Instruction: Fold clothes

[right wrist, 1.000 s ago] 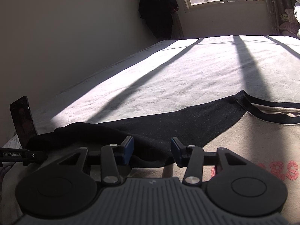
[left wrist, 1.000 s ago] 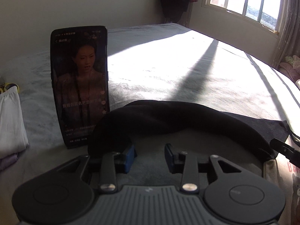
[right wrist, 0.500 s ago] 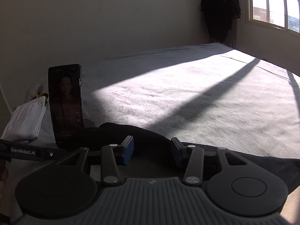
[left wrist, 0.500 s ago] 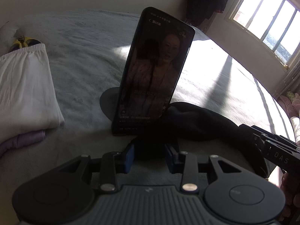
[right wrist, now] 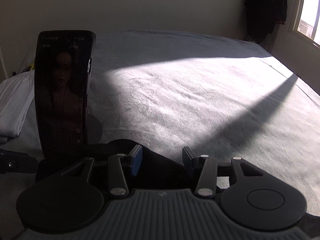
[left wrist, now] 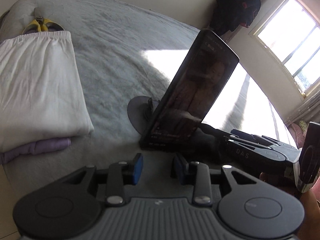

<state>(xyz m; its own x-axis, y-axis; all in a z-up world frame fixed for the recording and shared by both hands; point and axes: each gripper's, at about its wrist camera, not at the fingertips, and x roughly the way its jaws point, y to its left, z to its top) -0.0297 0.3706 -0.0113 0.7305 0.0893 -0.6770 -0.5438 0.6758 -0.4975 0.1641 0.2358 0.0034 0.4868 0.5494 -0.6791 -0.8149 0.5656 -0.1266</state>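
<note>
A black garment [right wrist: 160, 168] lies bunched on the grey bed [right wrist: 190, 92] just in front of a phone. My right gripper [right wrist: 162, 161] hangs low over it. Its jaws are closing, with a hump of the black cloth between the blue pads [right wrist: 137, 161], and I see no squeeze on it. In the left wrist view the same black cloth [left wrist: 208, 142] shows behind the phone's foot. My left gripper [left wrist: 158, 167] stands open over a shaded grey surface with nothing between its fingers. The right gripper's body [left wrist: 260, 154] sits close at its right.
A phone [left wrist: 192, 96] leans on a round stand [left wrist: 138, 112] directly ahead of both grippers. A folded white garment [left wrist: 38, 88] rests on a purple one [left wrist: 40, 146] at the left. Yellow scissors [left wrist: 40, 23] lie beyond it. Dark clothes [right wrist: 264, 12] hang by the window [left wrist: 290, 46].
Both grippers have swung left and rolled, so the phone stands much nearer and tilted in the left view. The right jaws have narrowed. The garment's beige part has left view.
</note>
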